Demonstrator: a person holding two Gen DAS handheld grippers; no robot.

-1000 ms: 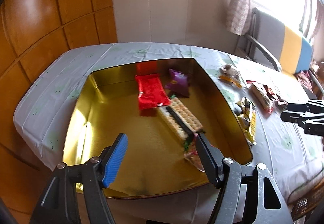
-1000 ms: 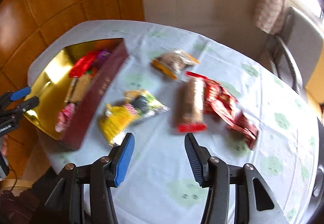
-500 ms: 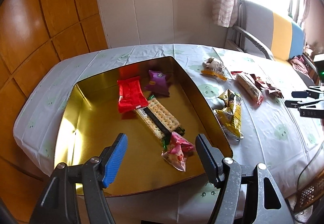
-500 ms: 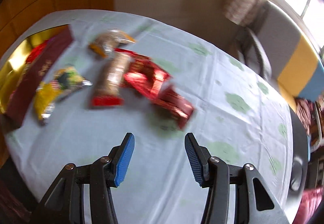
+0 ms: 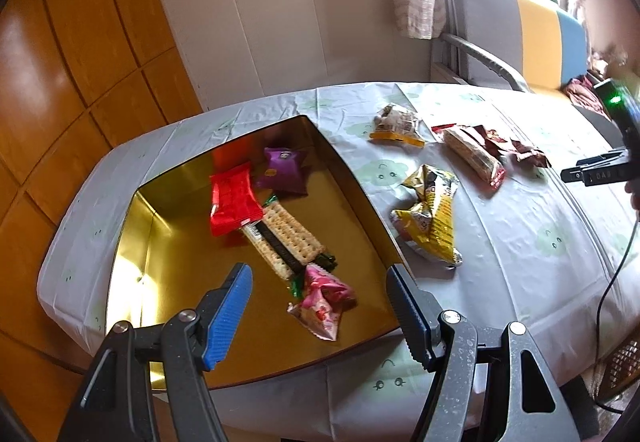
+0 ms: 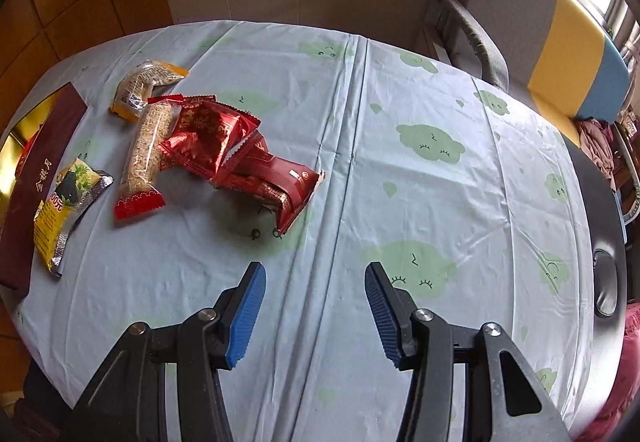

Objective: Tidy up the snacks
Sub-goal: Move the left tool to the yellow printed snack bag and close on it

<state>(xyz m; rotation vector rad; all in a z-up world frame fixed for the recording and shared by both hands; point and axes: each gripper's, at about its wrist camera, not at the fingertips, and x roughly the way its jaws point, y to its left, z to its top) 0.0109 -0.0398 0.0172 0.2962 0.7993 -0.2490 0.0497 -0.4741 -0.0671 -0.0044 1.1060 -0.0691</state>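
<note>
From the left wrist view, the left gripper (image 5: 318,302) hangs over the near edge of a gold-lined box (image 5: 132,242) on the table (image 5: 520,262), its fingers (image 5: 228,318) spread fairly wide with nothing between them. Inside the box lie a red packet (image 5: 234,198), a purple packet (image 5: 284,170) just behind it, a long pack of crackers (image 5: 286,240) running toward the near side, and a pink packet (image 5: 324,300) at the crackers' near end. Outside the box, on the pale cloth with green cloud shapes, a yellow packet (image 5: 432,218) sits just beside the box's right wall, a clear bag with an orange edge (image 5: 396,124) lies further back, and a long sesame bar (image 5: 474,156) rests against some dark red wrappers (image 5: 508,146). The right gripper (image 5: 592,172) shows at the far right edge, above the cloth. In the right wrist view, the right gripper (image 6: 314,308) is over bare cloth, fingers (image 6: 246,316) moderately apart and empty. The loose snacks are up to its left: the red wrappers (image 6: 224,146) in a heap, the sesame bar (image 6: 146,154) touching them, the orange-edged bag (image 6: 144,86) behind, and the yellow packet (image 6: 64,202) next to the box's maroon side (image 6: 28,186). A chair with grey, yellow and blue cushions (image 6: 560,42) stands behind the table.
</note>
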